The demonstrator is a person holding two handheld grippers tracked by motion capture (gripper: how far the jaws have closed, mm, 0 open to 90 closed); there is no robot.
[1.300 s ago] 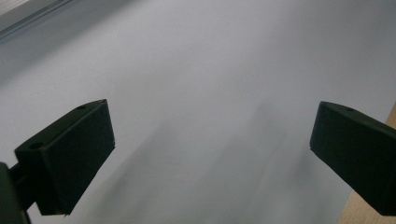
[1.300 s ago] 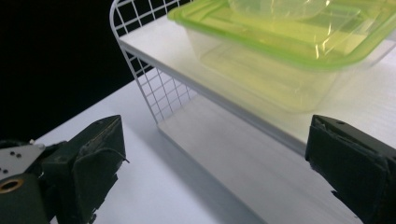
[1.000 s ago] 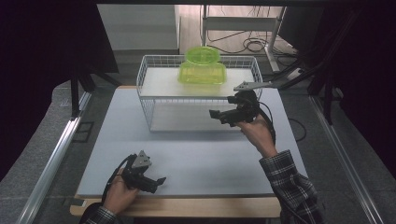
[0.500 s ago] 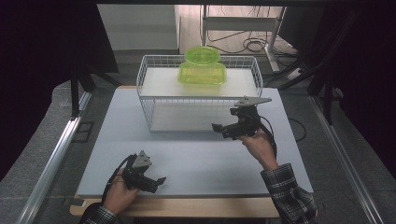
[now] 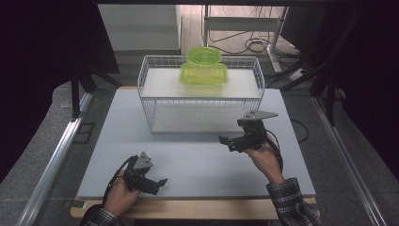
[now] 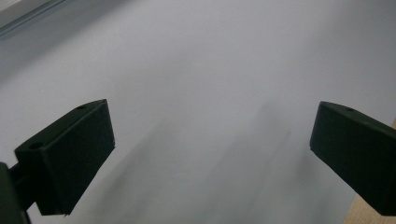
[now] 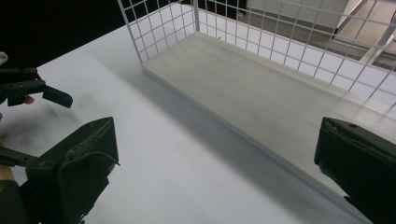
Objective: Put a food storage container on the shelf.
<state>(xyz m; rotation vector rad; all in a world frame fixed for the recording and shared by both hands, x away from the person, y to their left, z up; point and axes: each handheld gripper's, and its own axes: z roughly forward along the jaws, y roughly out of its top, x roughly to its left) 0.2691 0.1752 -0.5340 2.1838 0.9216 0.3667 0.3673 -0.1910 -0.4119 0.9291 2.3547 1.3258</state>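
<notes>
Here the right gripper hovers just near of the wire basket, jaws wide apart and empty. The left gripper rests low at the table's near edge, also spread wide, holding nothing. A green container sits atop the basket's shelf.
</notes>
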